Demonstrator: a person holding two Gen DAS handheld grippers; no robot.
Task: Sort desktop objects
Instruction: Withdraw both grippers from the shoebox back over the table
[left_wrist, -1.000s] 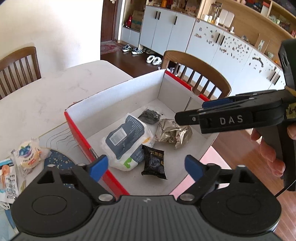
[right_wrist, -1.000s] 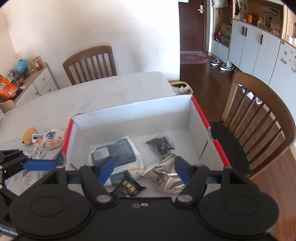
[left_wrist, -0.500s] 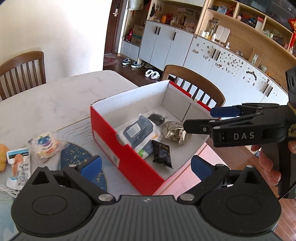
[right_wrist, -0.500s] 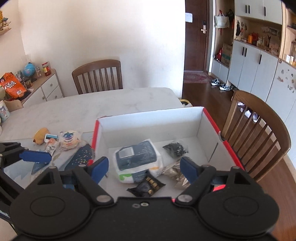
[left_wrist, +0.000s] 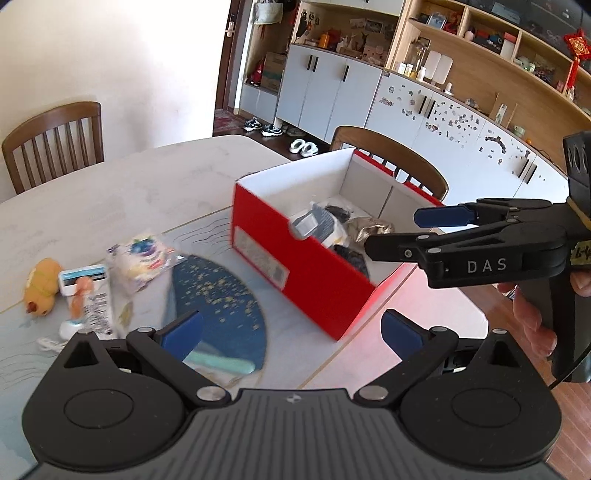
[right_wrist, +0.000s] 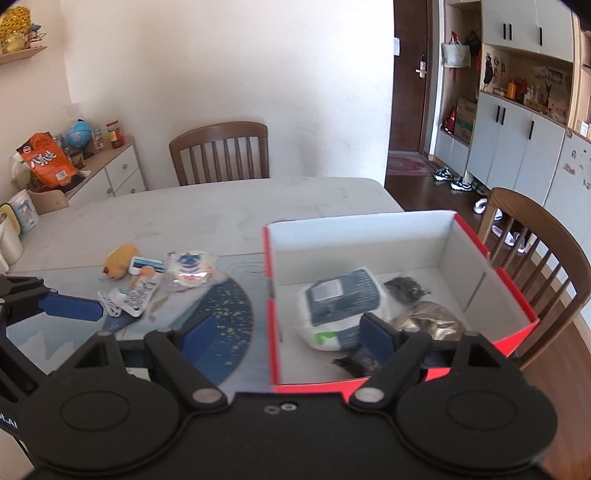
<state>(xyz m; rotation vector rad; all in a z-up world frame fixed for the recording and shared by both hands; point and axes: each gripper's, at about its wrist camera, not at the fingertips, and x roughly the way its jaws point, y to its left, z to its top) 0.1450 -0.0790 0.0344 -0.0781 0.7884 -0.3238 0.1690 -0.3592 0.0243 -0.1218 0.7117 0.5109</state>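
A: Snack packets and small toys lie loose on the table (right_wrist: 221, 206), left of the red box (left_wrist: 295, 258). Going left to right: a yellow plush toy (right_wrist: 118, 260), a small tube (right_wrist: 142, 286), a round blueberry-print packet (right_wrist: 188, 269), then a dark blue fan (right_wrist: 221, 321) lying flat just beside the box wall.

B: And inside the box?

A: A white-and-navy pouch (right_wrist: 340, 302), a silver foil packet (right_wrist: 428, 321), and two small dark packets, one half hidden behind a finger of the right gripper.

B: Are the hands carrying anything?

A: No. The left gripper (left_wrist: 291, 332) has its jaws spread wide with nothing between them, above the fan. The right gripper (right_wrist: 288, 332) is also agape and empty; its jaws have just been widening. It straddles the box's near left wall.

B: So which step?

A: I'd judge it's between placements: several items are boxed, and the loose group on the left is yet to be sorted.

B: Next move?

A: Probably reaching left toward a loose item; the fan looks thin, so an edge grasp may be needed.
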